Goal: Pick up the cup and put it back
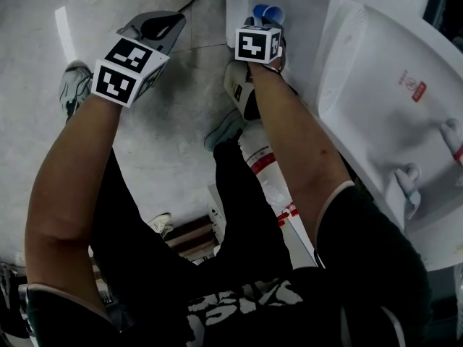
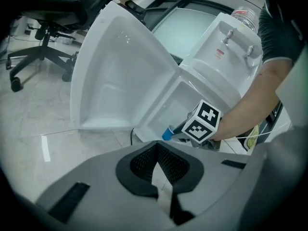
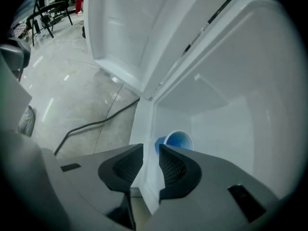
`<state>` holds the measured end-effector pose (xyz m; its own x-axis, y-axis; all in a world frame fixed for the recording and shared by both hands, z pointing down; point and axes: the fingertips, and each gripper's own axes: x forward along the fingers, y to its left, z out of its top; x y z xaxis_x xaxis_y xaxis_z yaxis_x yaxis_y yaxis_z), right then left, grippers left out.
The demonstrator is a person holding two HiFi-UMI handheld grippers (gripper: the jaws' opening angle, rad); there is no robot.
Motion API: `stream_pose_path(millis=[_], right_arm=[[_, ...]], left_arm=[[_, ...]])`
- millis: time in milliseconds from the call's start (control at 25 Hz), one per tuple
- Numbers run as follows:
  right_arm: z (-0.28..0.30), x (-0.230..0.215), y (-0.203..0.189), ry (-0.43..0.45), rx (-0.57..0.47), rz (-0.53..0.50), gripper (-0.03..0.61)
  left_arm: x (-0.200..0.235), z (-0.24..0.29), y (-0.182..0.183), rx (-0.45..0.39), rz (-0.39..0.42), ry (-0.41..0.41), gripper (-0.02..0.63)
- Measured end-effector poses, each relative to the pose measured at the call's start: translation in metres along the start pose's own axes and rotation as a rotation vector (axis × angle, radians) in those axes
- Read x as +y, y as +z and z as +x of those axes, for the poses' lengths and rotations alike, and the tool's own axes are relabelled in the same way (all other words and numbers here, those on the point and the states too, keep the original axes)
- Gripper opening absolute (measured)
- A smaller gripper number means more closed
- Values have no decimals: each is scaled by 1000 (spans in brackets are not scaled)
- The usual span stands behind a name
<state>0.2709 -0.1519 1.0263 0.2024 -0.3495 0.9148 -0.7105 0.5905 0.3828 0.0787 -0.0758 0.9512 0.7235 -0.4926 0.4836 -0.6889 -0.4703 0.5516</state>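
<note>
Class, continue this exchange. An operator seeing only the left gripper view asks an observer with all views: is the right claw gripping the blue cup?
Observer: No. The right gripper view shows the right claw with jaws apart and nothing between them; the blue cup sits beyond their tips.
Operator: Which way does its mouth face?
Observer: Towards that camera; its blue inside shows.
Operator: Where in the cabinet is it?
Observer: Low down, beside the wall at that view's left.
</note>
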Motion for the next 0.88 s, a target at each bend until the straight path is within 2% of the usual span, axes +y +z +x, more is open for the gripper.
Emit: stream_pose_path(millis=[240, 400, 560, 760, 880], right_arm=[[-51, 27, 10, 62, -39, 6, 126], [-110, 43, 1, 134, -31, 12, 116], [-174, 57, 4, 219, -68, -27, 106], [-294, 61, -3, 325, -140, -141, 75], [-378, 67, -9, 418, -222, -236, 71]], left_arm=[[-19, -37, 19, -6, 4, 27, 8], [-47, -75, 34, -5, 3, 49, 8], [-66, -115, 61, -17, 7, 95, 8], [-138, -172, 119, -53, 11, 91, 9], [-190, -203, 163, -89, 42, 81, 8]])
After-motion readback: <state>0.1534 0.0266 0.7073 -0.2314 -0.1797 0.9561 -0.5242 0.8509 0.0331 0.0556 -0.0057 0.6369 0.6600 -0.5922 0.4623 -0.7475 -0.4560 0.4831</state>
